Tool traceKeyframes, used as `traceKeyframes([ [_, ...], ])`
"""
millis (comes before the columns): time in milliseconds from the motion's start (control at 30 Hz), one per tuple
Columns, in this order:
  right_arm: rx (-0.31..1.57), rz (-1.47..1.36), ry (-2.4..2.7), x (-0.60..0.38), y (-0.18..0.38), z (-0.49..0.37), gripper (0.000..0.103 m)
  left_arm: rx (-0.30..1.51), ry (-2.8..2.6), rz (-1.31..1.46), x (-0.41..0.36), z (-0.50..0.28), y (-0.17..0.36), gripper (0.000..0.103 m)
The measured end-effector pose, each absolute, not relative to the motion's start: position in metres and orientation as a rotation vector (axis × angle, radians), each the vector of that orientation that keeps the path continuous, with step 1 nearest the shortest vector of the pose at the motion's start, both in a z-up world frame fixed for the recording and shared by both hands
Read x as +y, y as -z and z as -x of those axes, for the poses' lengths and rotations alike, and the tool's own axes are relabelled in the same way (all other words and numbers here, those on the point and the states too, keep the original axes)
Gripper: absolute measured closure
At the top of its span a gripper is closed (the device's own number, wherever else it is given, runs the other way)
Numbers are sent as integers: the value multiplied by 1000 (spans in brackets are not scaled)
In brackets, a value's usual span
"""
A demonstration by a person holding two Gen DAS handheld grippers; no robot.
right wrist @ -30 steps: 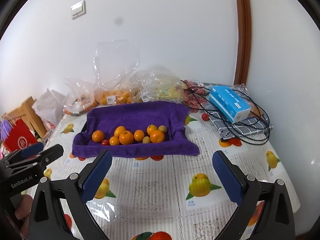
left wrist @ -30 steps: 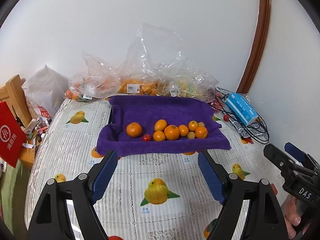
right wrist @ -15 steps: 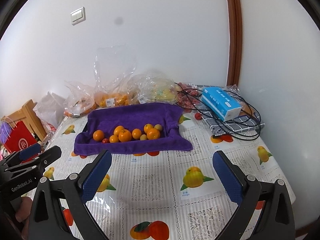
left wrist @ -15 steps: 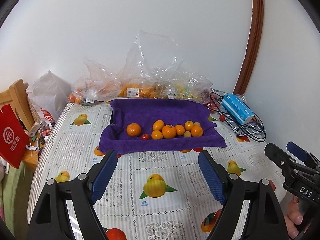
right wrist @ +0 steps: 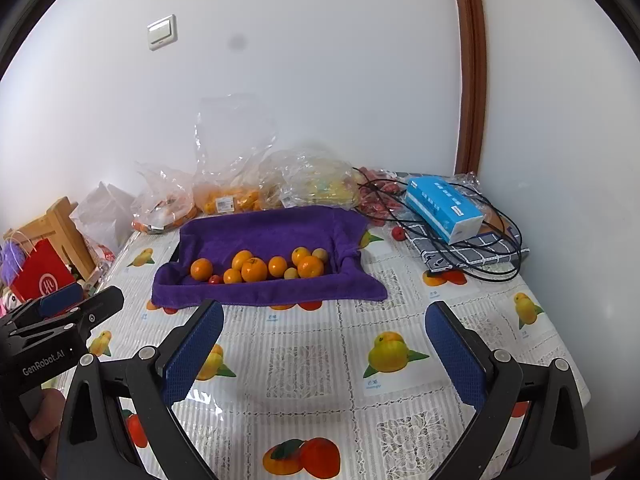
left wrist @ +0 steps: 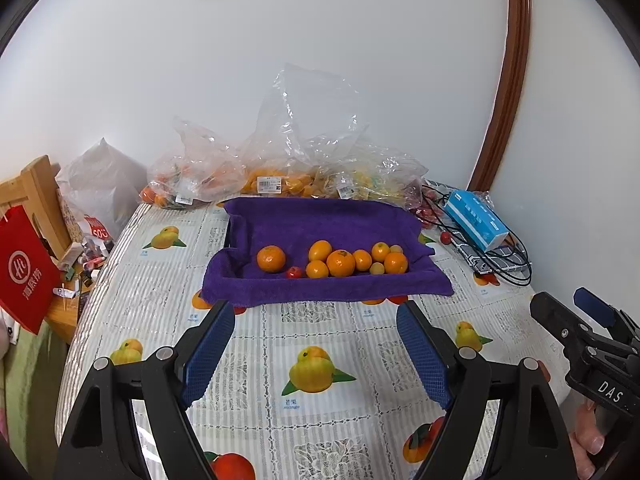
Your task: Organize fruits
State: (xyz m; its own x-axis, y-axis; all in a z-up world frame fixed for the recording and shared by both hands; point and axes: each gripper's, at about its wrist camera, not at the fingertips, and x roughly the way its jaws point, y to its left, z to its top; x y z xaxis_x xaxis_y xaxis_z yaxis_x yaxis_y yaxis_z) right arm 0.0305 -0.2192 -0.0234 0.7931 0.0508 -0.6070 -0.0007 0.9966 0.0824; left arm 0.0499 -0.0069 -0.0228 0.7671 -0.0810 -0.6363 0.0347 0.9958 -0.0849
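Both grippers were held with their blue pads wide apart and nothing between them: the left gripper [left wrist: 316,344] in the lower part of the left wrist view, the right gripper [right wrist: 324,344] in the lower part of the right wrist view. Compared with the pictures of one second before, both cameras had been drawn back and a little upward, so that the purple towel [left wrist: 320,220] was seen smaller and nearer the middle of the frame, and more of the fruit-printed tablecloth [left wrist: 312,412] was shown below it. On the towel itself nothing had been moved: the oranges [left wrist: 340,263] lay in a loose row along its front fold, with one orange [left wrist: 271,258] set apart to the left and a small red fruit [left wrist: 294,272] just beside it. Clear bags of fruit [left wrist: 276,182] stood behind the towel, against the wall. This retreat could fit either a pause after the arranging or a wider look before more picking; the pictures did not settle which.
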Motion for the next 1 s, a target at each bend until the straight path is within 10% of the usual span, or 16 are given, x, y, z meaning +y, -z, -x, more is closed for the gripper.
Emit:
traceKeyframes([
  [1000,655,-77,-29,-216,23,-28,3,694,61,72,-6,-47,22,21],
])
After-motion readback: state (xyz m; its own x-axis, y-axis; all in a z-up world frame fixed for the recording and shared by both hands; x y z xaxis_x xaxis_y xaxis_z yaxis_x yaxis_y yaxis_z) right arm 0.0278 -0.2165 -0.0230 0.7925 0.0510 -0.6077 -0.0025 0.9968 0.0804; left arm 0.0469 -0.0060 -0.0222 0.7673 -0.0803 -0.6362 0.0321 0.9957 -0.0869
